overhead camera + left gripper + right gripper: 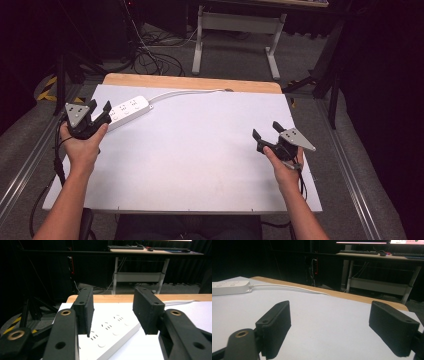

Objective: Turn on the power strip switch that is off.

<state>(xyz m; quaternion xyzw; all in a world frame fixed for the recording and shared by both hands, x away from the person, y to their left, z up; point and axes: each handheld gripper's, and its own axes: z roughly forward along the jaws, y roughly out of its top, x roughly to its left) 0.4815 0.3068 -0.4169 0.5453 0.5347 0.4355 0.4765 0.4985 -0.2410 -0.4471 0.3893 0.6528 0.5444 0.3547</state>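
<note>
- The white power strip (128,111) lies near the desk's (200,150) far left corner, its cord (185,91) trailing along the far edge.
- Left tongs (98,111) hover at the strip's near end, jaws apart, gripping nothing.
- Right tongs (266,131) sit by the right edge, jaws spread wide, empty.

White power strip (128,110) — lying flat, sockets up, angled across the table's far-left corner — cord trailing right.
</note>
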